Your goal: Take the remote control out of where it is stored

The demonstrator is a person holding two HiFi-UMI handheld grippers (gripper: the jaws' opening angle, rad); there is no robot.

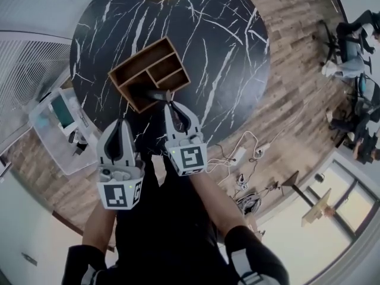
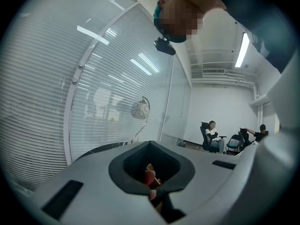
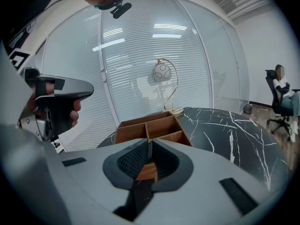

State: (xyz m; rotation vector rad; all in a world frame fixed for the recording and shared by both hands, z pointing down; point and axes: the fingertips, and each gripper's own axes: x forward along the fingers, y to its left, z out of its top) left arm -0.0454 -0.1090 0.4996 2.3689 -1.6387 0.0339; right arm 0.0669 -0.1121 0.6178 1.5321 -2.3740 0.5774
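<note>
While the remote control (image 1: 155, 94) is apparently lying as a dark shape at the near end of the wooden organiser (image 1: 151, 70), the left gripper (image 1: 120, 126) and right gripper (image 1: 172, 108) are hanging short of the organiser, both clenched on nothing. The right one is probably needing to open wide first, then pinch the remote's narrow sides and lift clear of the organiser's walls.

Matt wooden organizer (image 1: 149, 73) on glossy, white-veined black marble table (image 1: 225, 52).

The open-topped wooden organizer tray (image 1: 149, 71) before me lies flat near the black marble table's (image 1: 225, 52) edge, its long near compartment shadowed.
</note>
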